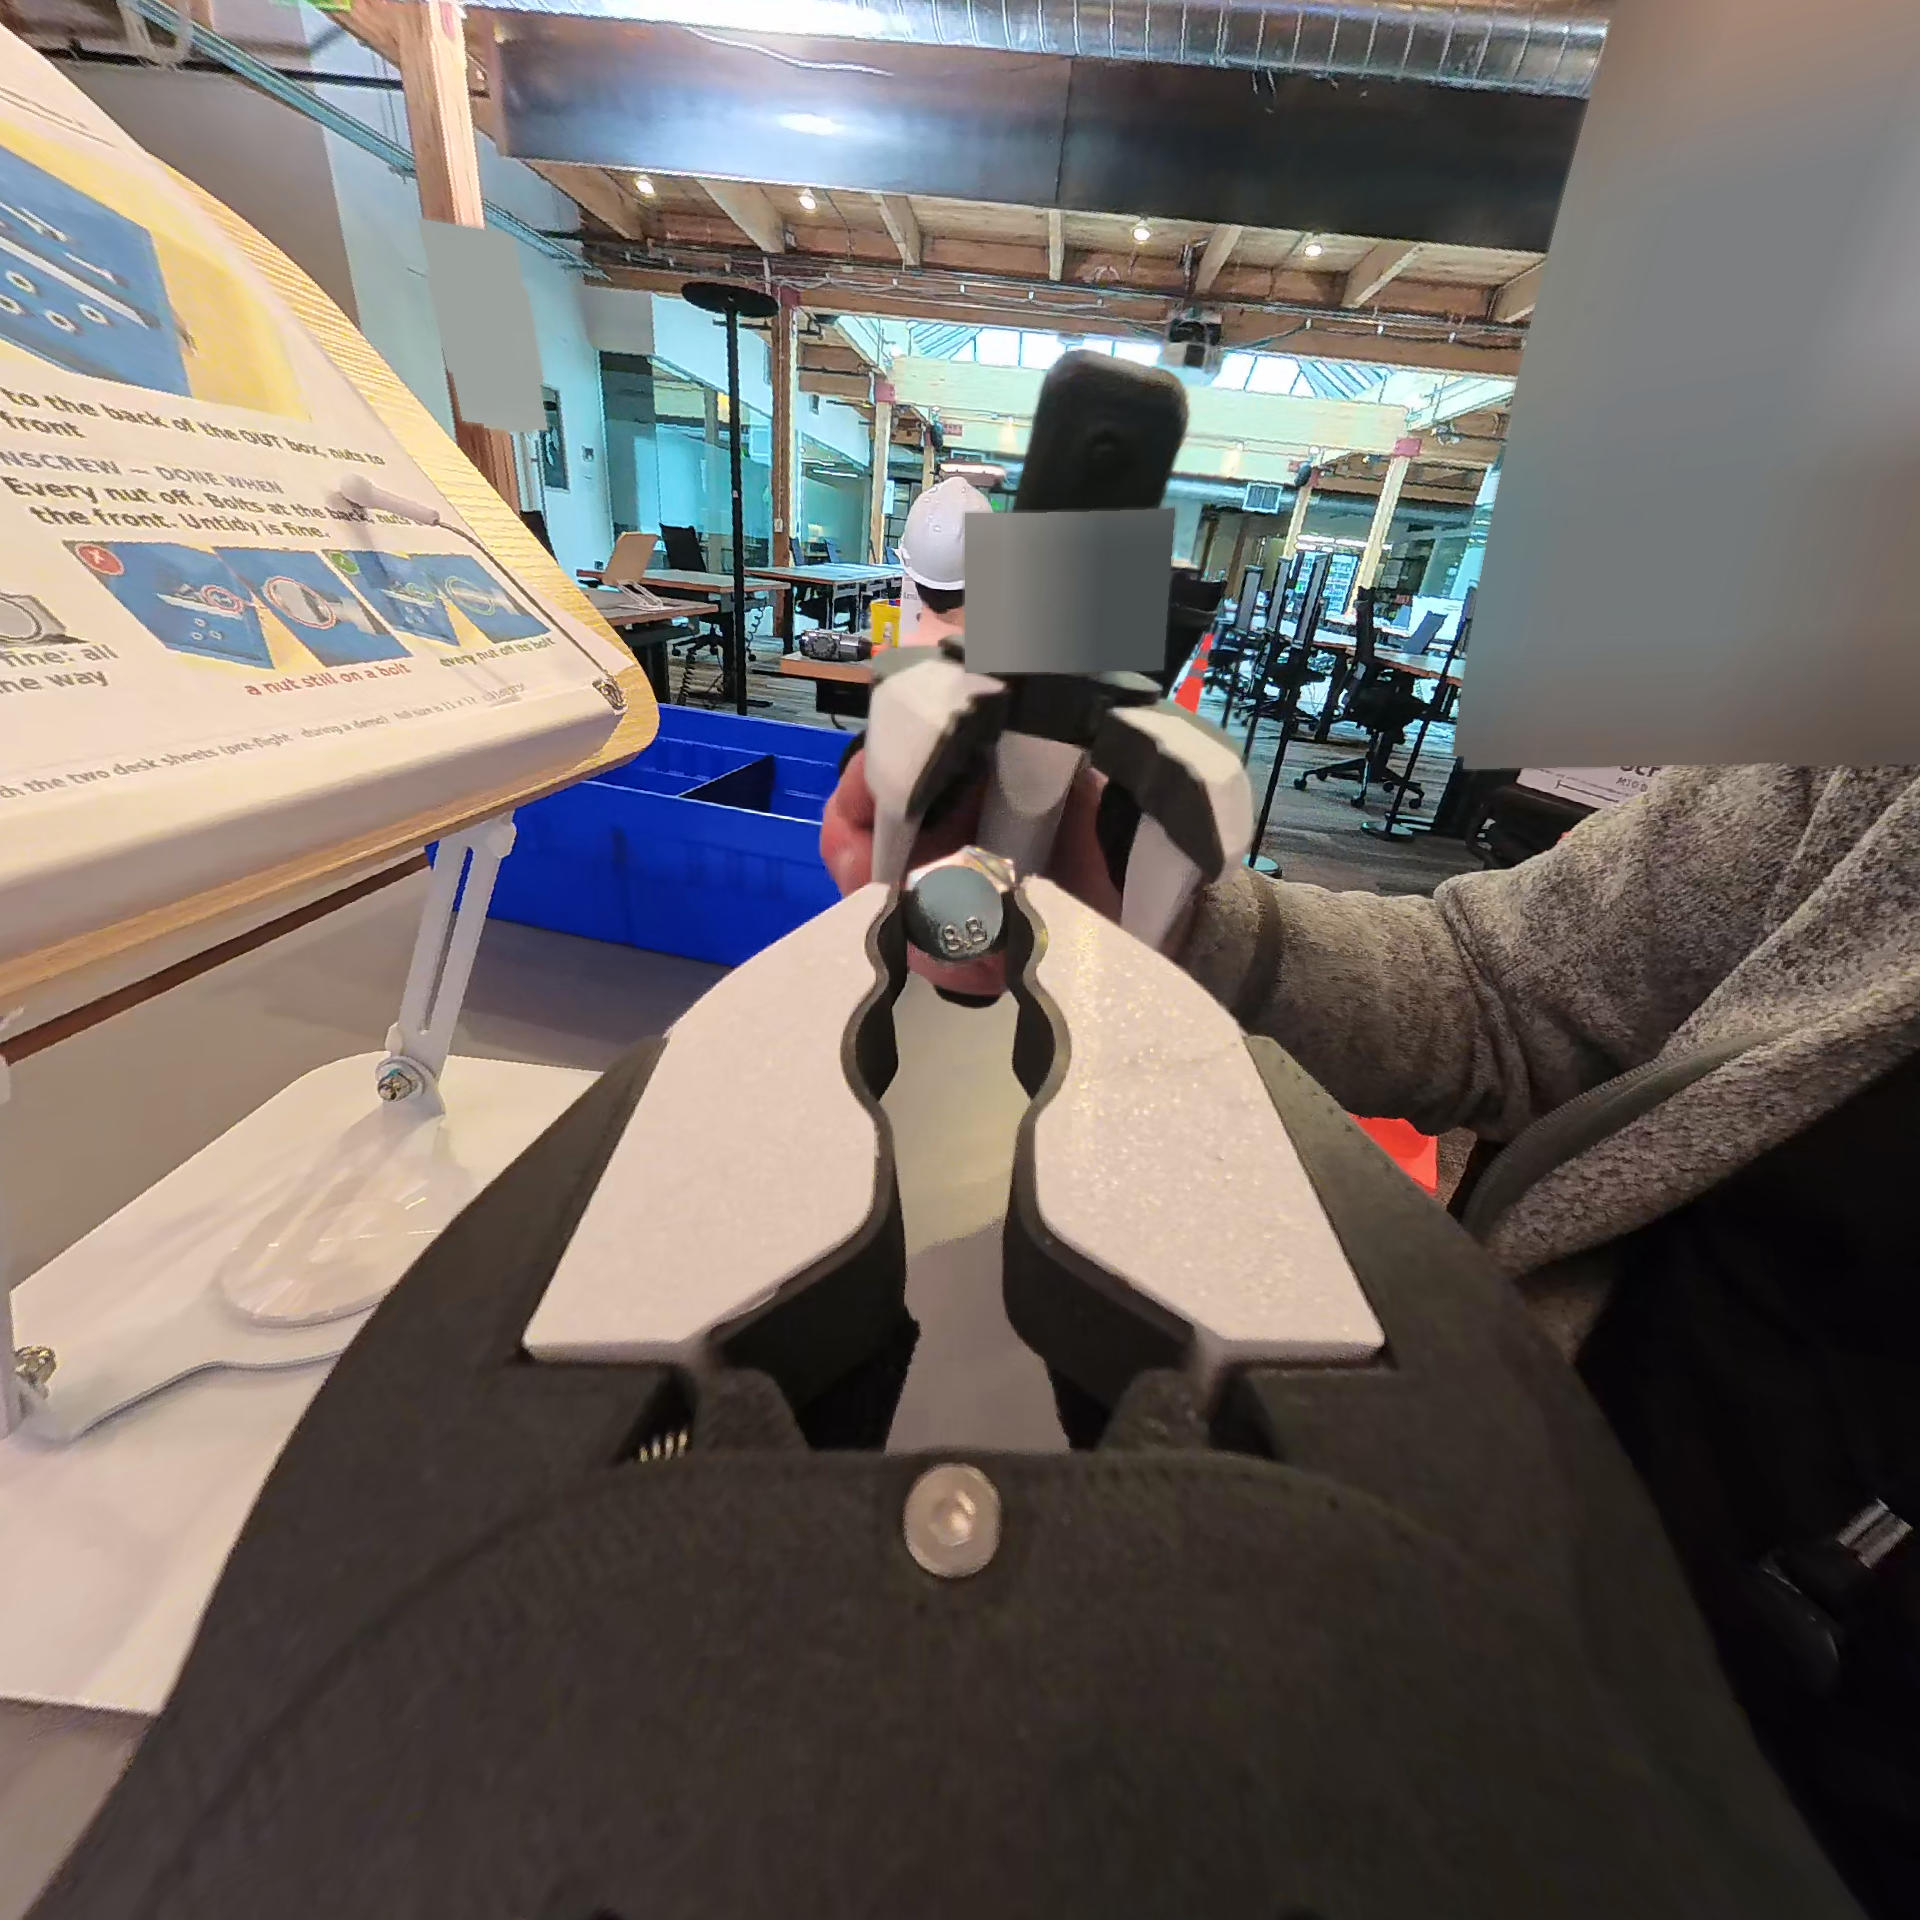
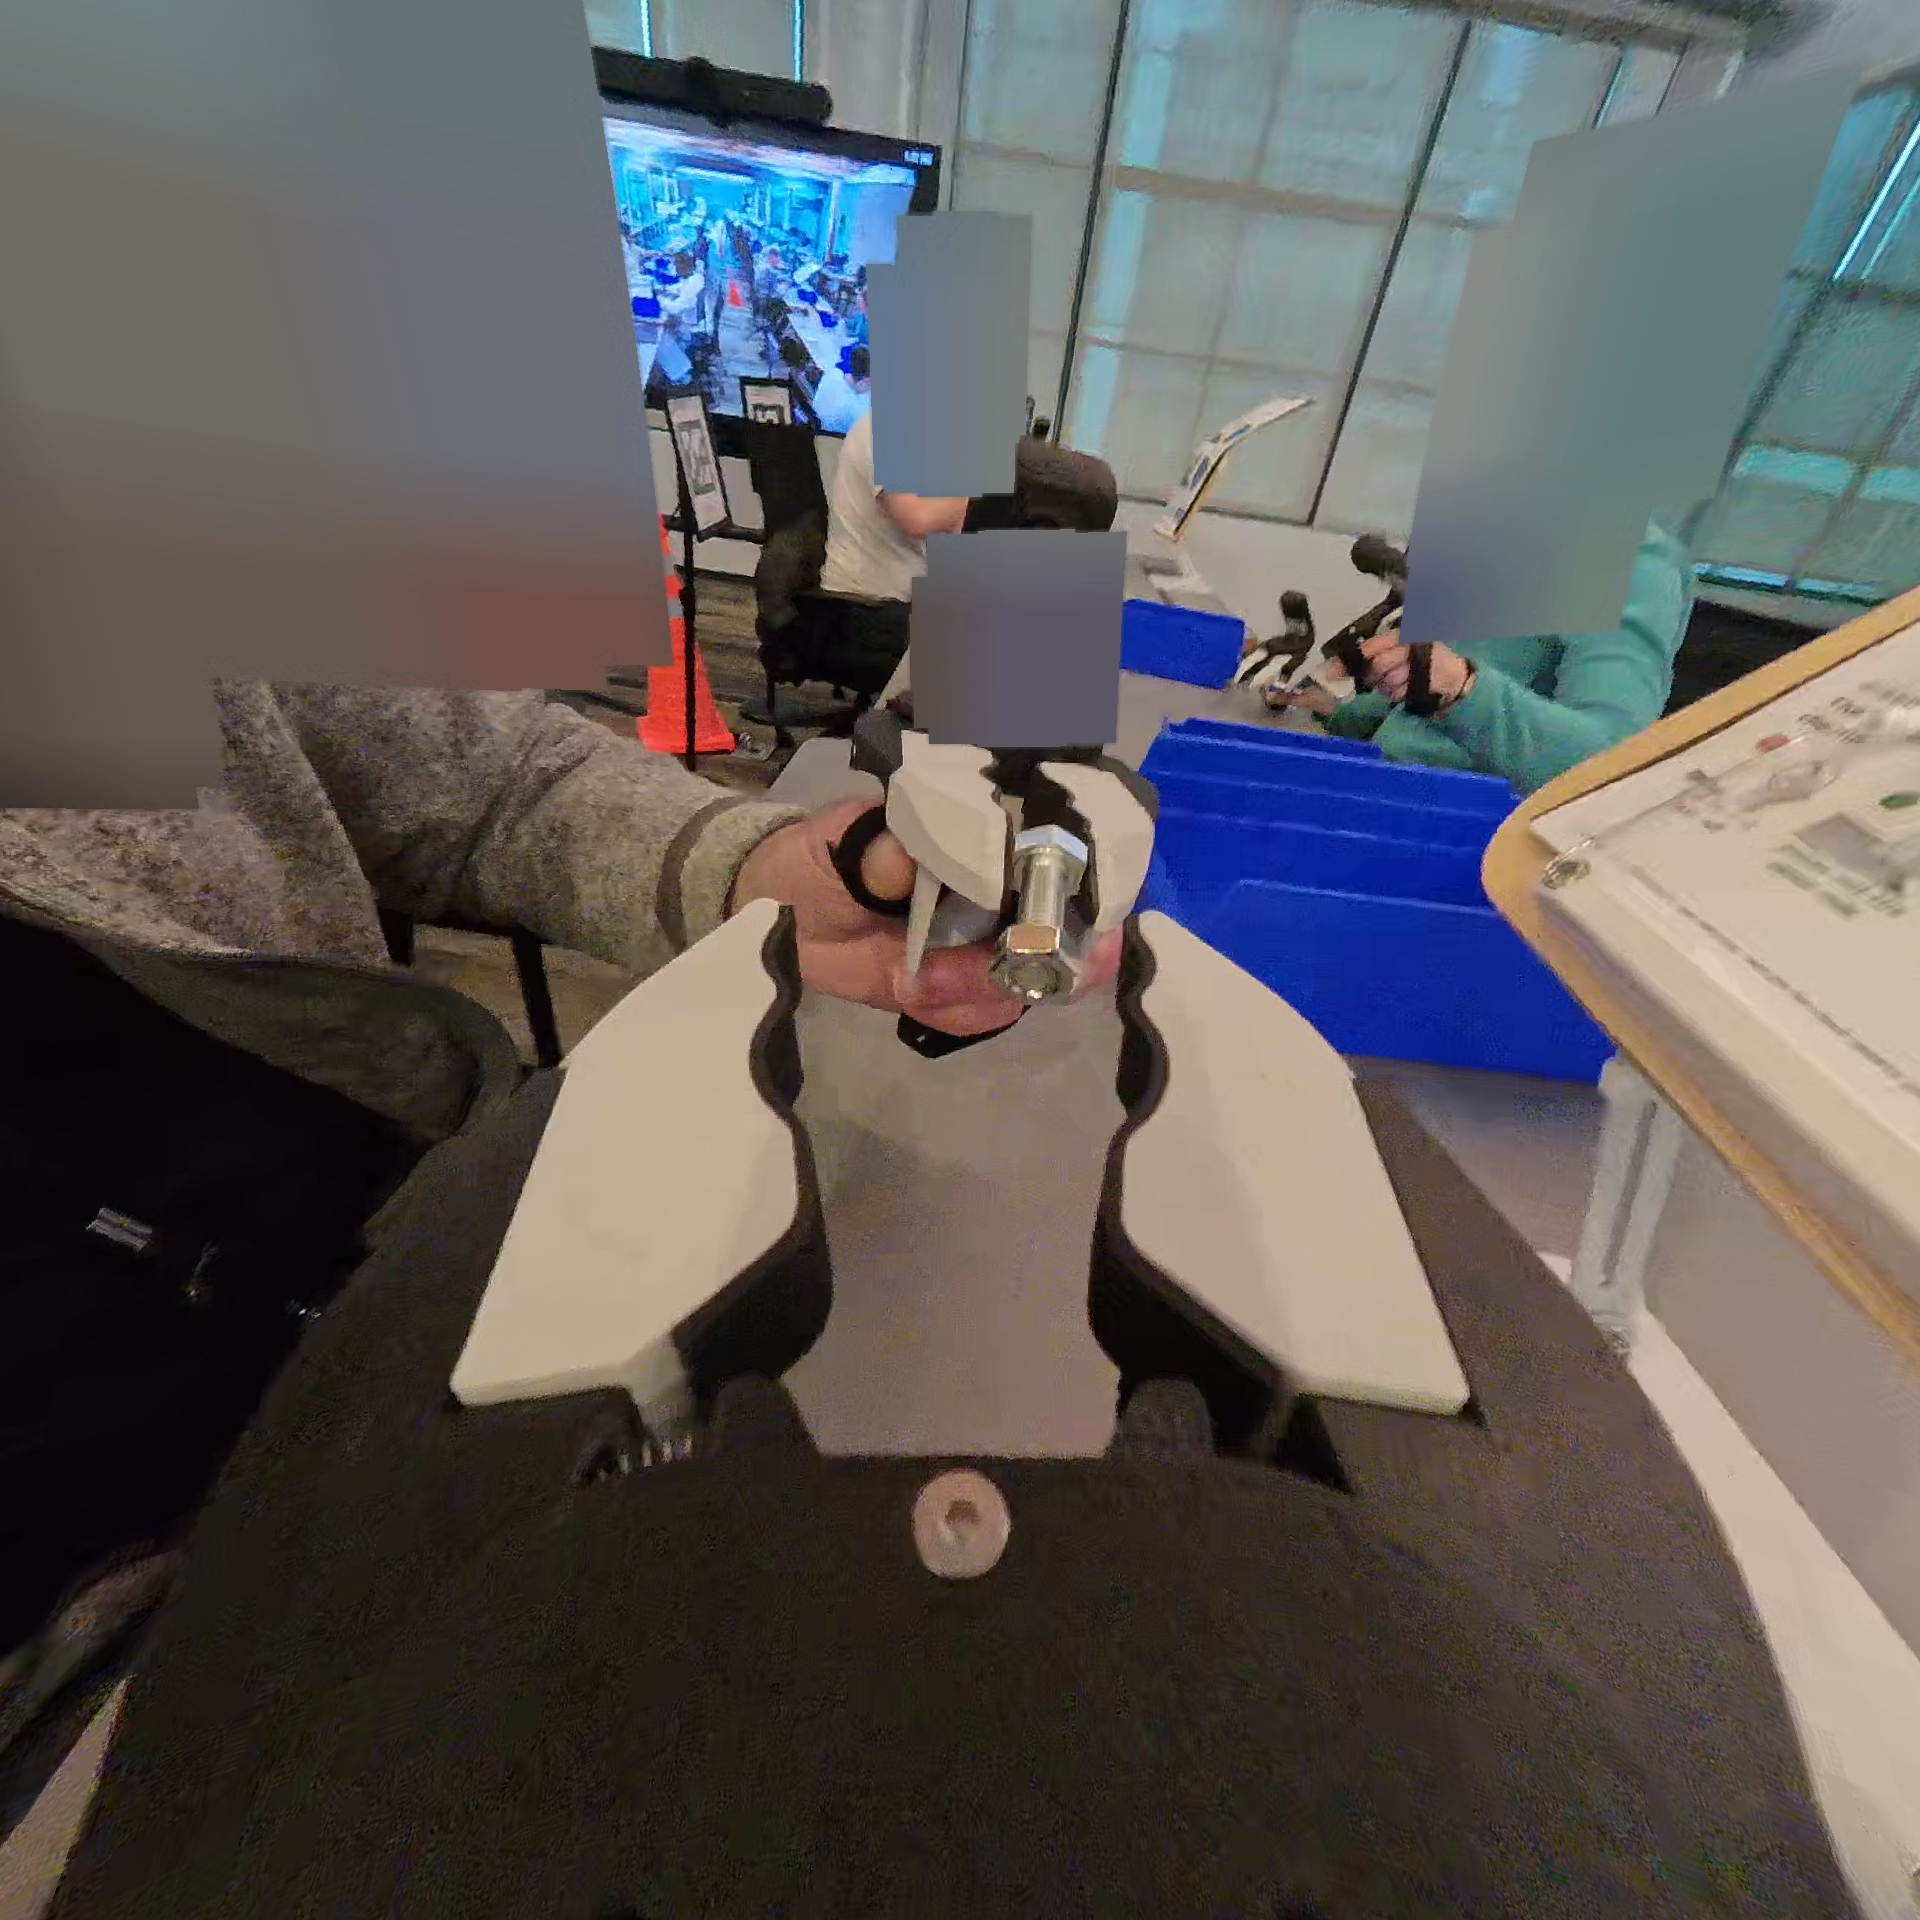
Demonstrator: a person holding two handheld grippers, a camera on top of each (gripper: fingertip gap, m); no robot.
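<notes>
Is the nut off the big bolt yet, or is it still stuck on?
Not off yet. The left gripper pinches the silver bolt by its head, so that part is done. The nut still sits on the bolt's other end. The right gripper is open, its fingers on either side of the nut without pressing. The blue bin waits behind.

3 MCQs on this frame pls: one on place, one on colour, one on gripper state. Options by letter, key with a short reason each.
1. Where is the bolt?
A. in the bin
B. between the left gripper's fingertips
C. on the table

2. What colour is the bin?
A. blue
B. red
C. green

3. How does the right gripper stand?
A. shut on the nut
B. shut on nothing
C. open, fingers apart on either side of the nut

Key: 1 B, the left gripper clamps the bolt head; 2 A, its walls are blue; 3 C, a gap shows between each finger and the nut.
</notes>
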